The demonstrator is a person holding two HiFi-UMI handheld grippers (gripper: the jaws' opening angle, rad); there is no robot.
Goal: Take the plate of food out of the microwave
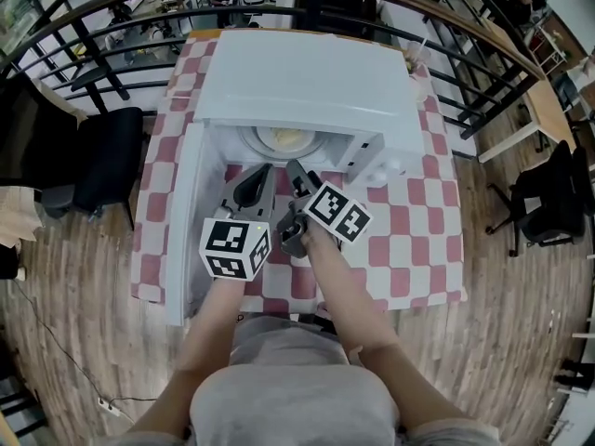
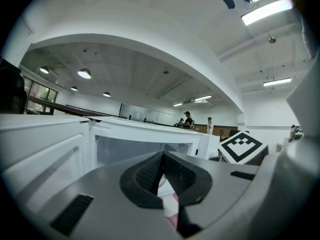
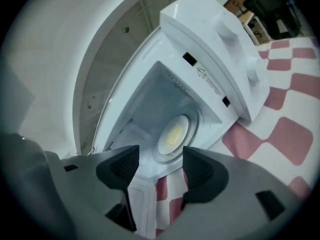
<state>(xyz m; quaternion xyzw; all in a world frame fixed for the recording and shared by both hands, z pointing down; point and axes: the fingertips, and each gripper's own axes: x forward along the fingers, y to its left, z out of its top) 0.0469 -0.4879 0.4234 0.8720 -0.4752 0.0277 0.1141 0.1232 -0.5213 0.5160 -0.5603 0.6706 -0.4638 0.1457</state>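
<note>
One white plate (image 3: 161, 147), yellow food (image 3: 174, 134), inside microwave (image 1: 307, 72), left fingers (image 2: 149, 174) closed, right fingers (image 3: 124, 165) apart

Premises: a large open-plan office or lab hall, not a home. Evidence: a curved black metal railing (image 1: 112, 7) round the work spot, wood-pattern floor (image 1: 84, 277), black office chairs (image 1: 548, 203), a long desk (image 1: 547, 110), ceiling strip lights (image 2: 265, 11), round downlights (image 2: 84, 73), and people (image 2: 187, 119) standing far off. A white microwave (image 1: 307, 72) sits on a table under a red-and-white checked cloth (image 1: 418, 240)
</note>
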